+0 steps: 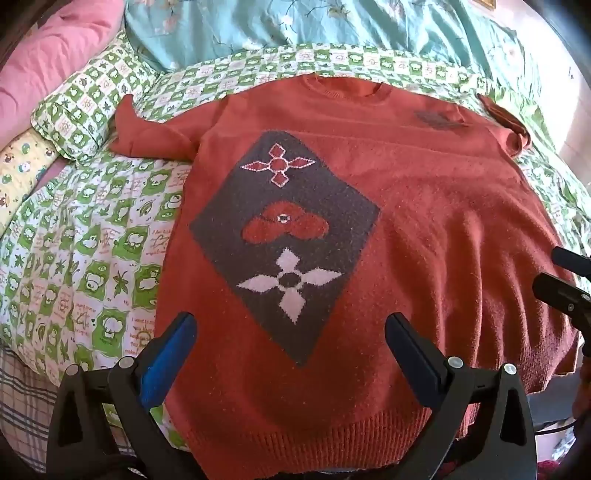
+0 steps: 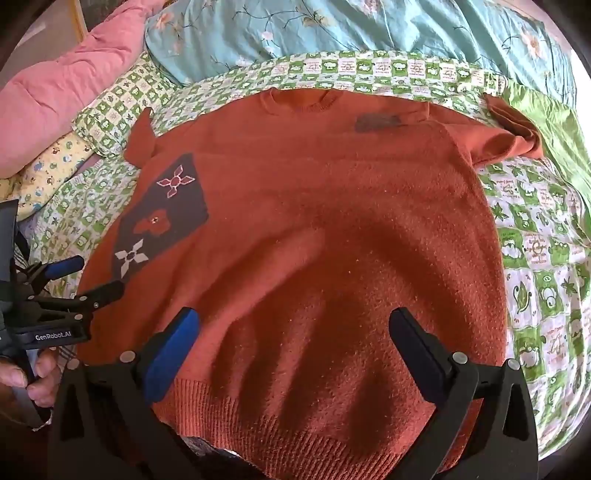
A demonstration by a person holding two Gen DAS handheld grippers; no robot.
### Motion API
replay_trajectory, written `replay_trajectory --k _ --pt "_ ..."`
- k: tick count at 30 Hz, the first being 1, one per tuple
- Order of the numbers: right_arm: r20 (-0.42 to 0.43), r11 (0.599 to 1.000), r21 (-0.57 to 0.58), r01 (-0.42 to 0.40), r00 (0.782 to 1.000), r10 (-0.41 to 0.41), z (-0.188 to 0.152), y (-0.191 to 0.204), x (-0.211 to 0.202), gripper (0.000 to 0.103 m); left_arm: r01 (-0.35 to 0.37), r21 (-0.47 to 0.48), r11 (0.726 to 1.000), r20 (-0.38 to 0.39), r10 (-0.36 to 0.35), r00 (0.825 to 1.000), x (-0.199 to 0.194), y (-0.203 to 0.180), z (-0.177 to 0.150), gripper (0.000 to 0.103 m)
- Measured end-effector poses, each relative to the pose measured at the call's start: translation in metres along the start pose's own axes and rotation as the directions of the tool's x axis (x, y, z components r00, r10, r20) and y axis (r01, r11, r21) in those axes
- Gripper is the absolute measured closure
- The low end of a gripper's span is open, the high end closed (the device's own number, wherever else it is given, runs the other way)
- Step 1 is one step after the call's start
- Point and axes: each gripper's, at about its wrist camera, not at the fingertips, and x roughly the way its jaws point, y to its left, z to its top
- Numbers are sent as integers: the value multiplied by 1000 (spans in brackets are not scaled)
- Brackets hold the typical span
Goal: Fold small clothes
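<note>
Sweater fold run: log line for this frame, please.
stage: pre-fold | sweater: flat on bed quilt, face up, sleeves out | left gripper: open, above hem | right gripper: open, above hem

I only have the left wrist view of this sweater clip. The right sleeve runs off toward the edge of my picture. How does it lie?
Observer: In the right wrist view the right sleeve lies spread sideways on the green checked quilt, its cuff end bunched a little.
Operator: Is the right gripper open? I only catch its tips.
Observer: Yes, the right gripper is open, hovering over the sweater near the ribbed hem, gripping nothing.
Operator: Anything beyond the quilt on that side?
Observer: A plain bright green cloth lies beside the sleeve, under the blue floral bedding.
</note>
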Motion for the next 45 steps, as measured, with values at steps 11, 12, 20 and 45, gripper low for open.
replay_trajectory --k 11,12,20,45 --pt "20 1000 0 -7 1000 7 -10 -1 -5 1 20 -19 1000 21 -20 1000 -5 -3 8 1" --pt "13 1000 5 -16 1000 16 -8 -1 -6 1 22 -20 1000 24 -22 999 -6 -3 9 1" --pt "19 999 -10 -35 999 36 -2 7 -1 1 17 -2 1000 10 -17 1000 -6 -6 7 1" --pt "31 996 19 -82 996 81 -2 8 -2 1 -12 41 999 59 10 998 -9 -9 7 1"
